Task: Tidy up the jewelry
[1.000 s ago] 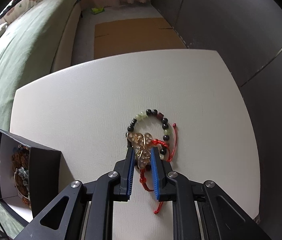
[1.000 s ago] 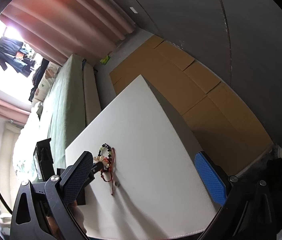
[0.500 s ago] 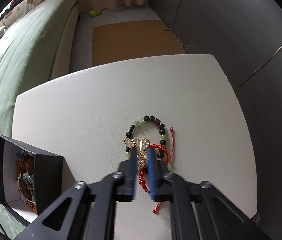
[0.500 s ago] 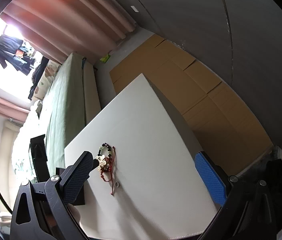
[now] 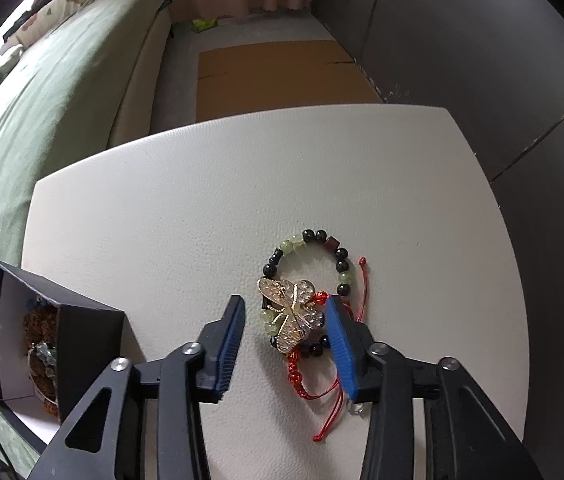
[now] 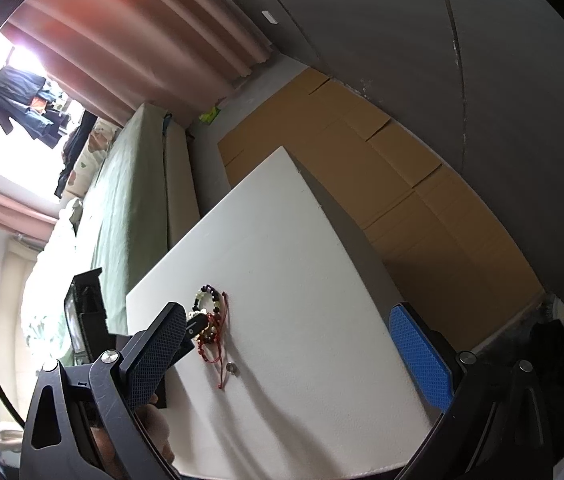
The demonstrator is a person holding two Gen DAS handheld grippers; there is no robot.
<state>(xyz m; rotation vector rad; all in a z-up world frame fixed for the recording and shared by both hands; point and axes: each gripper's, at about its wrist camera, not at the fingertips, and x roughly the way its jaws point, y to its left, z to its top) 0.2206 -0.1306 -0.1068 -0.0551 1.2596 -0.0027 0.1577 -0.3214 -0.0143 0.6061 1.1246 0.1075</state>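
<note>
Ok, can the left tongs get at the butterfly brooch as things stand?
Probably yes. The left tongs are opening right over the butterfly brooch, nothing covering it, though it lies on the beaded bracelet and red cord, which may snag.

From my seat both feeds are sharp, with no motion blur. Daylight blows out the window [image 6: 13,76] in the right wrist view; the worktop [image 5: 241,184] is evenly lit, with soft shadows under the tongs. Fisheye bending and black vignetting ring every edge
</note>
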